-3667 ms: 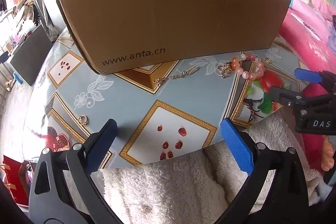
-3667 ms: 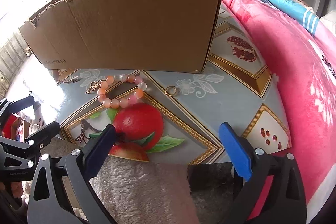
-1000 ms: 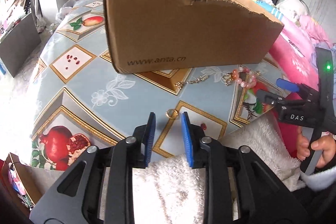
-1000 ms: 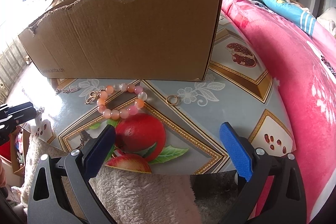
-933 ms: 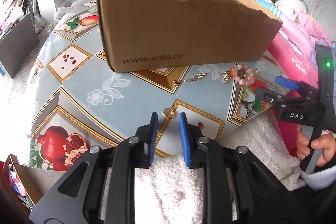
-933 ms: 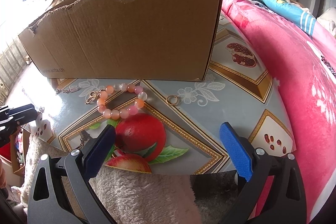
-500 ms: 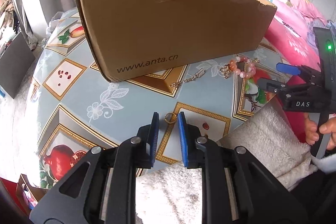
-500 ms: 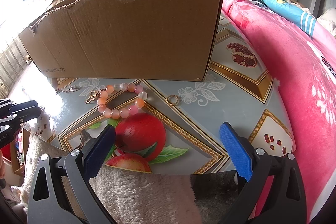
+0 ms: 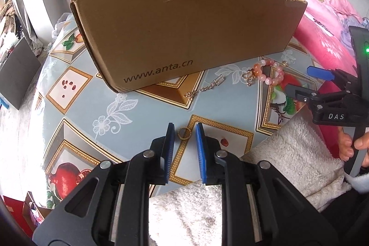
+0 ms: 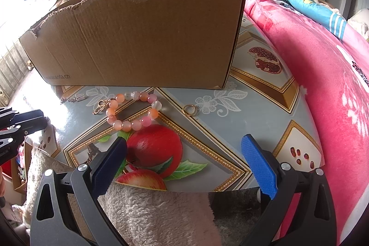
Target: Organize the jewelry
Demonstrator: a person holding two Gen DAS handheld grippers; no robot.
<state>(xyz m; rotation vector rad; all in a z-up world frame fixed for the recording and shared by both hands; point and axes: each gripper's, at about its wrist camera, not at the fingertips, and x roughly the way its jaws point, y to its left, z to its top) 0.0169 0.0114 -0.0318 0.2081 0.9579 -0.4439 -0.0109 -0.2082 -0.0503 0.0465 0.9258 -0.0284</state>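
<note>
Your left gripper (image 9: 184, 134) points down at the bench (image 9: 143, 112) with its jaws narrow, and a small gold ring (image 9: 183, 133) lies between the blue pads (image 9: 170, 142). A thin gap shows on each side of the ring, so the pads do not press on it, and it lies flat on the patterned cloth. Whether the tips touch the cloth, I cannot tell.

Behind the ring stands a cardboard box (image 9: 184, 26) with a torn upper edge and the print "www.anta.cn" on its front wall. The top is open, but from both views its inside is hidden, so I cannot say what is in it.

Your right gripper (image 10: 184, 153) is wide open and holds nothing. It hangs over the printed red apple at the near edge of the bench. Beyond its tips lies a bracelet of pink and orange beads (image 10: 132, 111) with a small gold charm (image 10: 100, 106) at its left side. A second gold ring (image 10: 189, 110) lies just right of the bracelet, in front of the box corner. A thin chain (image 9: 205, 87) with a small silver comb-like piece lies near the front wall of the box, between the bracelet and the left gripper. A white fluffy cloth (image 9: 295, 153) lies under both grippers, at the near edge.
</note>
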